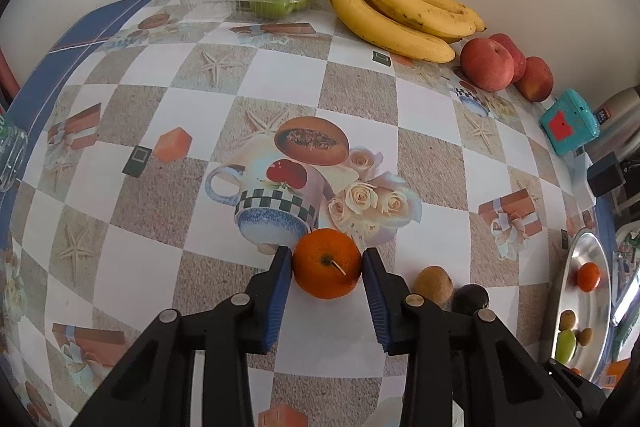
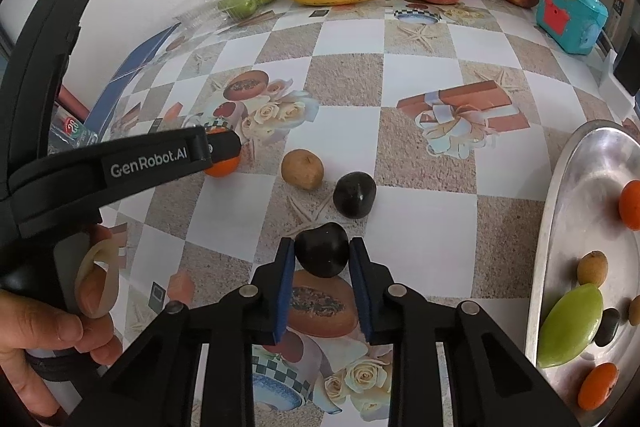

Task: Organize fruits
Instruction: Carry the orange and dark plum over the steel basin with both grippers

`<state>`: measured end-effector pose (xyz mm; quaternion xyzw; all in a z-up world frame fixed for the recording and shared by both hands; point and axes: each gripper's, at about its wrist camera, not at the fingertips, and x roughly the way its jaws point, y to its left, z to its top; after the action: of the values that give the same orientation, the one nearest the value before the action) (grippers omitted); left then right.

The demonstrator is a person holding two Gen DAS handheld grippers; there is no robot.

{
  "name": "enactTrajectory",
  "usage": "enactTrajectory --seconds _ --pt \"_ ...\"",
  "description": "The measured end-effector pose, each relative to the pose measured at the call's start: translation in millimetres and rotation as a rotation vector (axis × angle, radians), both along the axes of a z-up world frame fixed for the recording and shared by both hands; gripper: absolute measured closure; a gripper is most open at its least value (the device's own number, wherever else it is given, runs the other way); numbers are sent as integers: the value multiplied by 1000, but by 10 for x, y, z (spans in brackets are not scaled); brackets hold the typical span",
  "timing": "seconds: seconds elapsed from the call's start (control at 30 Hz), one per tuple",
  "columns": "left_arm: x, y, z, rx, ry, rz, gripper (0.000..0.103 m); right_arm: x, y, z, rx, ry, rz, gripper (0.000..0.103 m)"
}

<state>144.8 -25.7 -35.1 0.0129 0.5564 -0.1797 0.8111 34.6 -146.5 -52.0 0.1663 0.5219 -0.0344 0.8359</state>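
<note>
Dark fruit (image 2: 322, 250) pinched; metal tray (image 2: 548, 227) rim near.

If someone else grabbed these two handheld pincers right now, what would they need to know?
Left gripper: jaws closed on the round orange tangerine, still on the table.
Right gripper: jaws closed on a dark glossy plum-like fruit, also on the table.
Done: the silver metal tray at right already holds several small fruits.
Left: move both gripped fruits, then the brown round fruit and the second dark fruit, probably to the tray.
</note>
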Motion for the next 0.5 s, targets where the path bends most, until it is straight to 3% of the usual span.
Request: enactTrajectory --seconds 0.5 --pt "-149 -29 430 -26 -66 -19 65 -125 -119 309 27 -75 -51 75"
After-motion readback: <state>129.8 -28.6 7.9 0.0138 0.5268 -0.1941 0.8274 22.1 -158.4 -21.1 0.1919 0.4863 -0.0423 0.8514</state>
